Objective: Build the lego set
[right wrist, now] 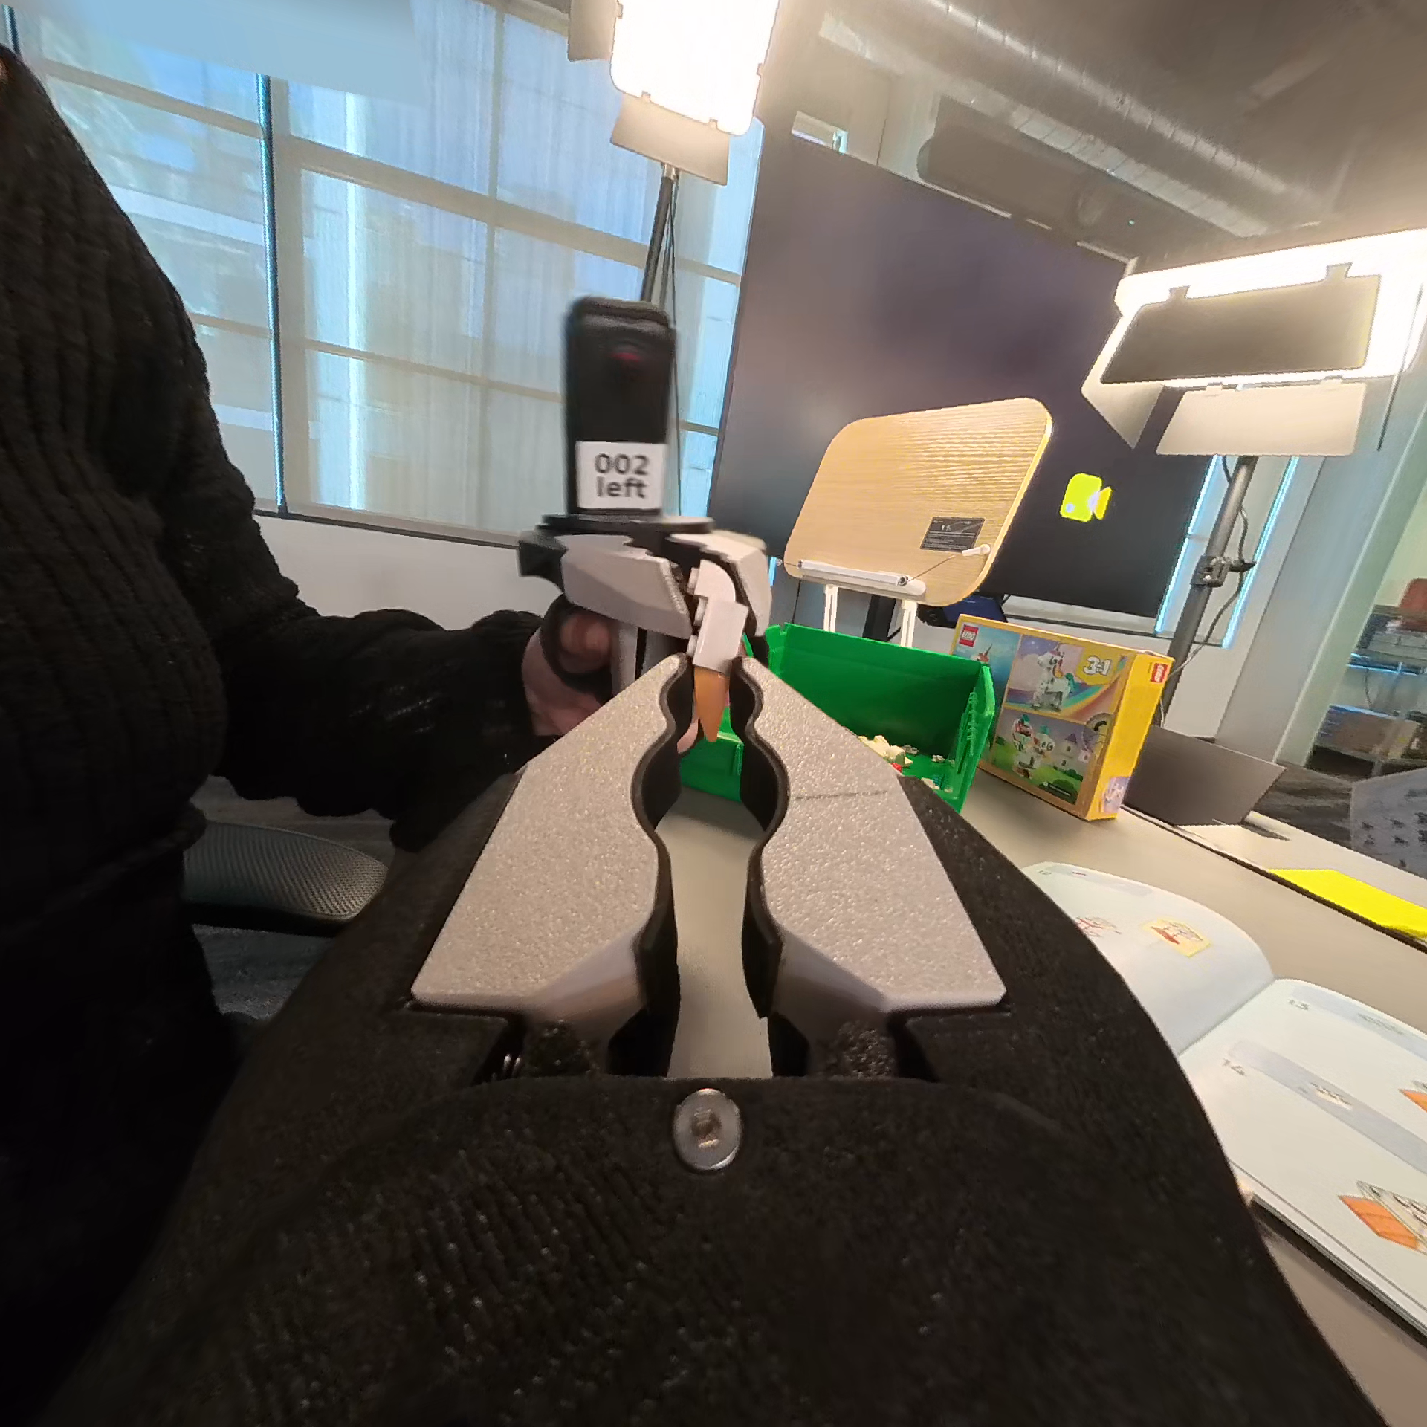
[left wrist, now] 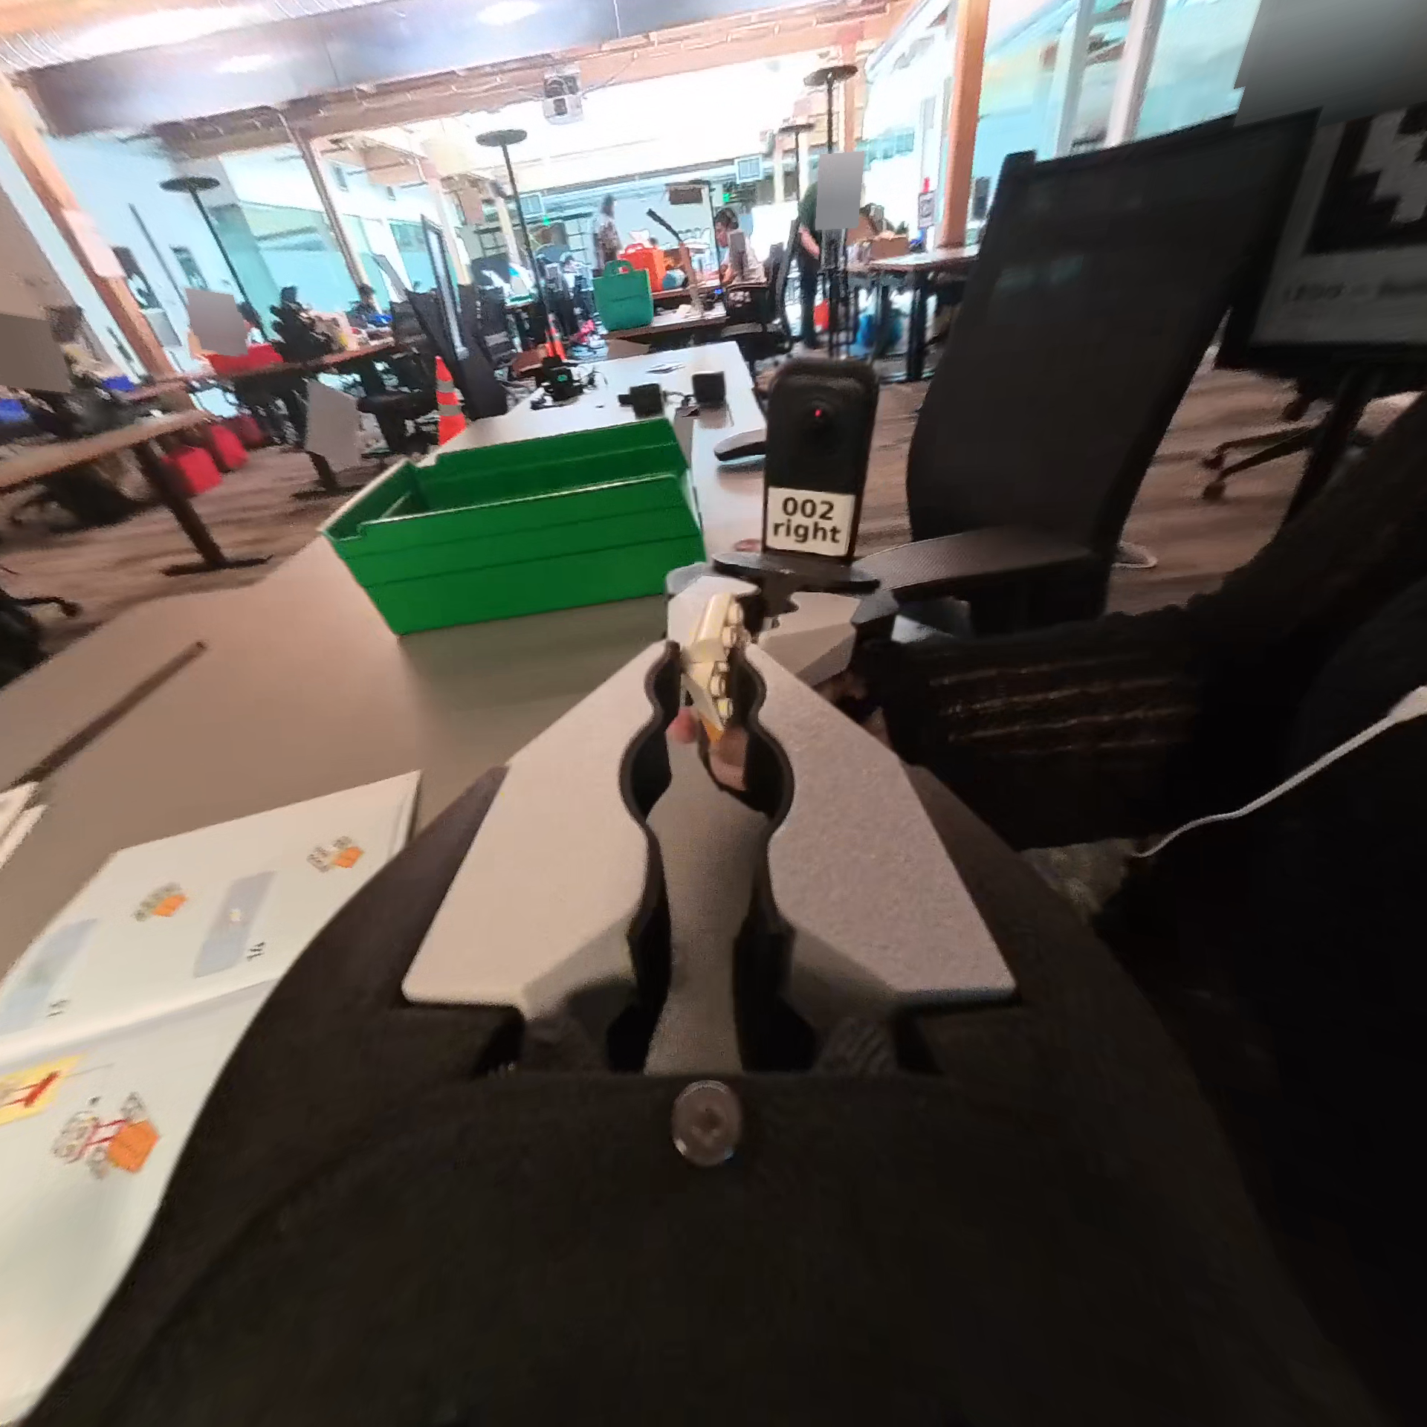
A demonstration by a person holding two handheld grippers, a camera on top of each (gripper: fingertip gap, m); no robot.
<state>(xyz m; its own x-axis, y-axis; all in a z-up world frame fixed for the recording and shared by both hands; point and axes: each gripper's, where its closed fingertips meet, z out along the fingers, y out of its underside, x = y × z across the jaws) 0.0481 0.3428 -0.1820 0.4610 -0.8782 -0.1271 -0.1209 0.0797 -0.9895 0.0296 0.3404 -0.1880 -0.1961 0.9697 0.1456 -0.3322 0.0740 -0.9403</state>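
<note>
Grippers meet tip to tip above the desk, both working one small lego assembly [left wrist: 714, 668]. Left gripper [left wrist: 706, 679] has its jaws pinched on the white studded plates, the piece standing on edge with studs turned toward 3 o'clock in the left wrist view. Right gripper [right wrist: 710, 706] has its jaws drawn close on the orange end [right wrist: 709, 706] of the same assembly; actual contact at the pads cannot be told for certain, though a grip is the likely reading. Judgement: the two-sided hold is meant to steady the build mid-air while a part is pressed home or passed across. Supporting items sit within reach: green bin [right wrist: 872, 687] holding loose parts at 1 o'clock of the right gripper, lego box [right wrist: 1058, 722] just beside it at 2 o'clock, open instruction booklet [right wrist: 1266, 1027] at 4 o'clock for reference. Desk [left wrist: 255, 695] below carries no part of the assembly.
</note>
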